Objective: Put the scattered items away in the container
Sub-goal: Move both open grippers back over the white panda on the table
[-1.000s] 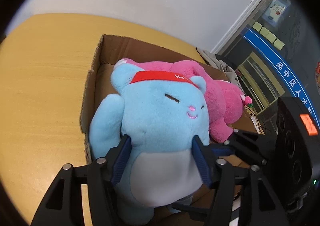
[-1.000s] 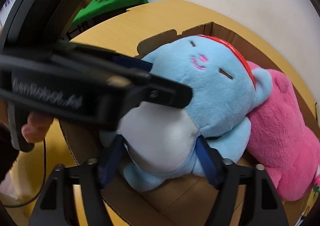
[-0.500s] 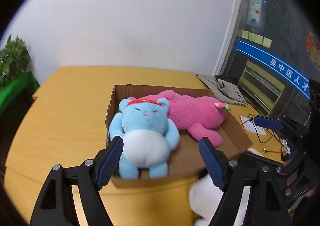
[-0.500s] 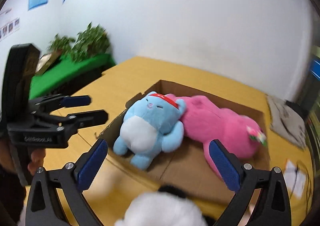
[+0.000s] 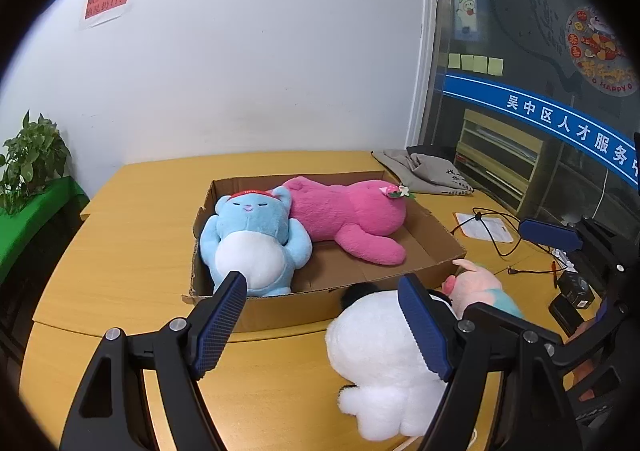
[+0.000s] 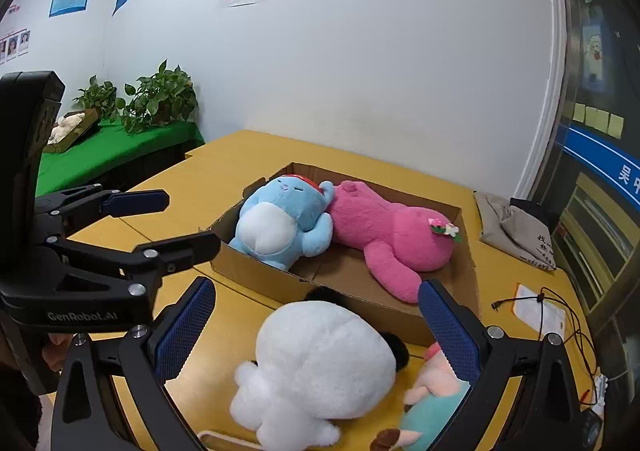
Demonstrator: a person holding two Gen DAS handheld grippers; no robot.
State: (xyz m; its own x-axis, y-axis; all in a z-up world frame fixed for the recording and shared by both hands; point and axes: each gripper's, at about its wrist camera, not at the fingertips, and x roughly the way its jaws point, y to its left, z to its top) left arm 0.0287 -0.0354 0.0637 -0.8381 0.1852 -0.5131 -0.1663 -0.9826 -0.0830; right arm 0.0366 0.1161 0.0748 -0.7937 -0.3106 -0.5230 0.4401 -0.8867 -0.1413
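White walls with a blue wave stripe back a yellow wooden table (image 5: 132, 251). On it, ahead of both grippers, sits the open cardboard box (image 5: 280, 305), holding the blue plush (image 5: 256, 235) on its back and the pink plush (image 5: 352, 219) lying beside it, the two touching. Nearer, outside the box against its front wall, lie a white plush (image 6: 316, 367) and a small pink-and-teal pig plush (image 6: 434, 395). The left gripper (image 5: 324, 325) hangs above the table with its jaws apart, having just opened, and grips nothing. The right gripper (image 6: 316, 331) stands spread wide over the white plush, jaws just opened, not pressing it. Farther off: potted plants (image 6: 156, 97), a grey cloth bag (image 5: 424, 171) and a cable (image 5: 496, 235).
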